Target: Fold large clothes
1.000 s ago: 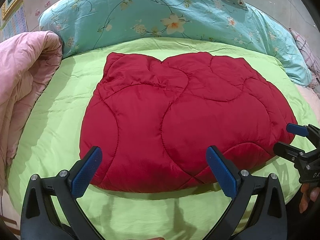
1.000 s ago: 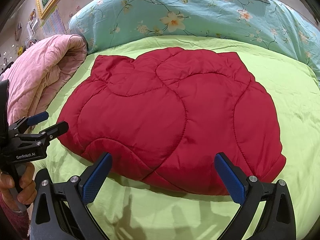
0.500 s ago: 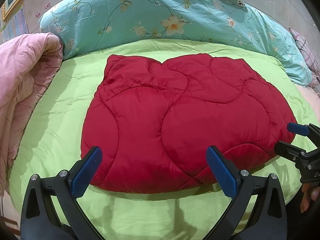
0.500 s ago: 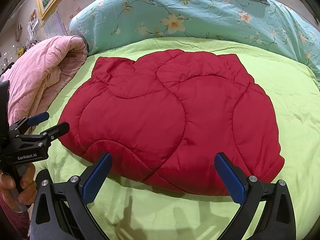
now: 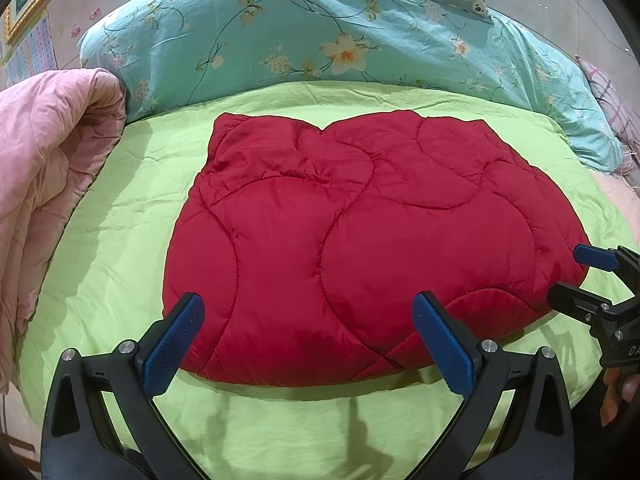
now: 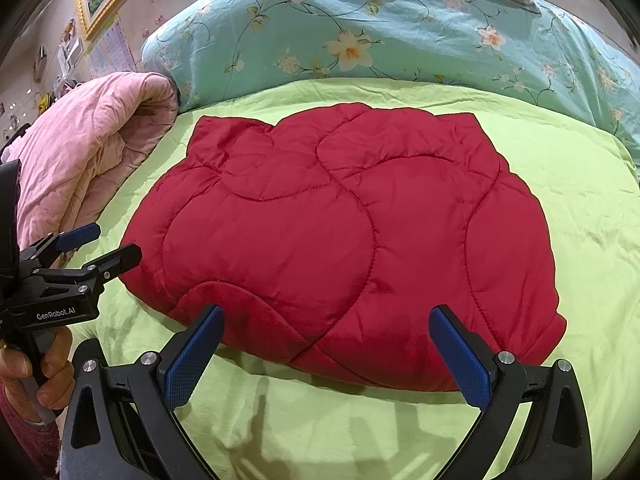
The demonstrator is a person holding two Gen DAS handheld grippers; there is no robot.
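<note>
Both tools are released and empty: your left tool [image 5: 308, 344] and right tool [image 6: 326, 354] hover just short of the near hem of the red quilted jacket [image 5: 360, 240], which lies flat on the green bedsheet [image 5: 120, 216] straight ahead. Its long axis runs across you, left to right, so each tool is nearest its own near corner. Beyond it sits the floral duvet [image 5: 280, 36], with the pink quilt [image 5: 44, 152] off to your left.

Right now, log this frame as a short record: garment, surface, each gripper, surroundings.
garment: red quilted jacket, lying flat and folded compactly
surface: green bedsheet
left gripper: open, empty, hovering at the jacket's near edge
right gripper: open, empty, also at the near edge
surroundings: pink quilt at left, floral blue duvet behind
</note>
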